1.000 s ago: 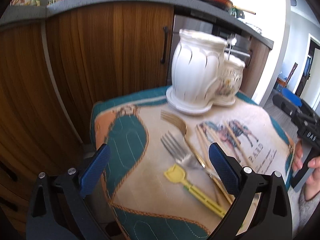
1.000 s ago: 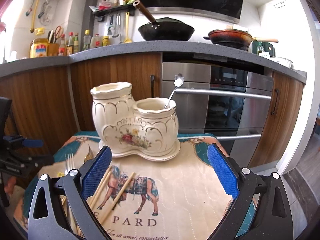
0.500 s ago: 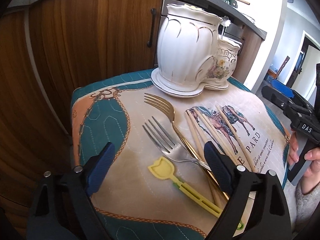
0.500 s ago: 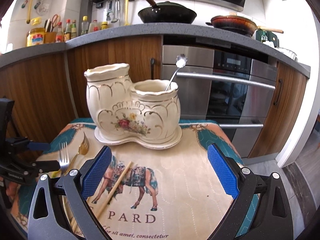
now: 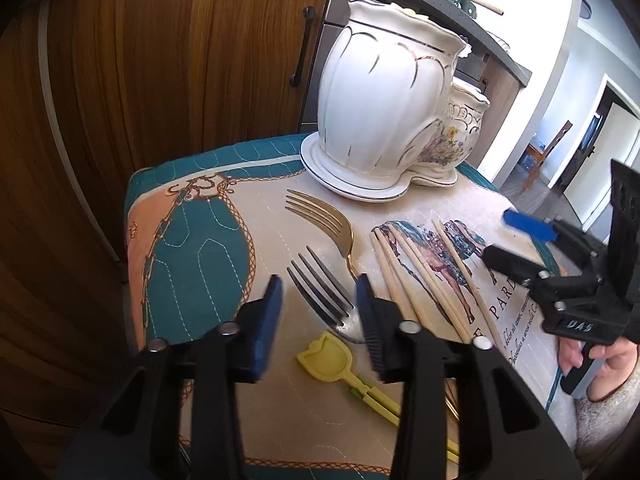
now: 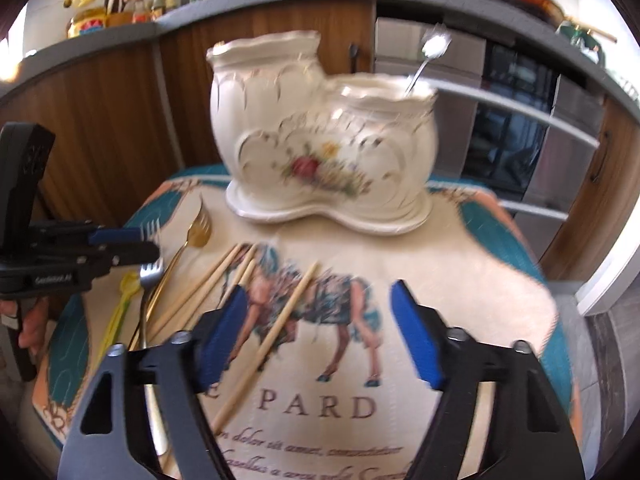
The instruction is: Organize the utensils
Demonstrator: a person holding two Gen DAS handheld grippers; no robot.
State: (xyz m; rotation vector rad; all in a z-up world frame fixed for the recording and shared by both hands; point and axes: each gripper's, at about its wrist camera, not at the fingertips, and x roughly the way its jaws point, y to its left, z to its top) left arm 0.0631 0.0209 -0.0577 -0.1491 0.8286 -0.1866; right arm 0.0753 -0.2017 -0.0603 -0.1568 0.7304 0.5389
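Observation:
A silver fork [image 5: 320,286] lies on the printed cloth [image 5: 192,248], next to a gold fork [image 5: 324,216], several wooden chopsticks [image 5: 416,272] and a yellow plastic utensil [image 5: 344,372]. My left gripper [image 5: 318,300] is partly closed, its jaws either side of the silver fork's tines, not gripping. A white double ceramic holder [image 6: 320,152] stands at the back, a spoon [image 6: 426,54] in its lower pot. My right gripper [image 6: 320,328] is open above the chopsticks [image 6: 280,320]; it also shows in the left wrist view [image 5: 508,240].
The cloth covers a small stool-like surface in front of wooden cabinets [image 5: 160,60] and an oven [image 6: 520,100]. The left gripper shows in the right wrist view [image 6: 128,246] at the left edge. Pans and bottles stand on the counter above.
My left gripper has moved down and forward to the silver fork and its jaws have narrowed. My right gripper has dropped lower and closer over the chopsticks, jaws somewhat narrower.

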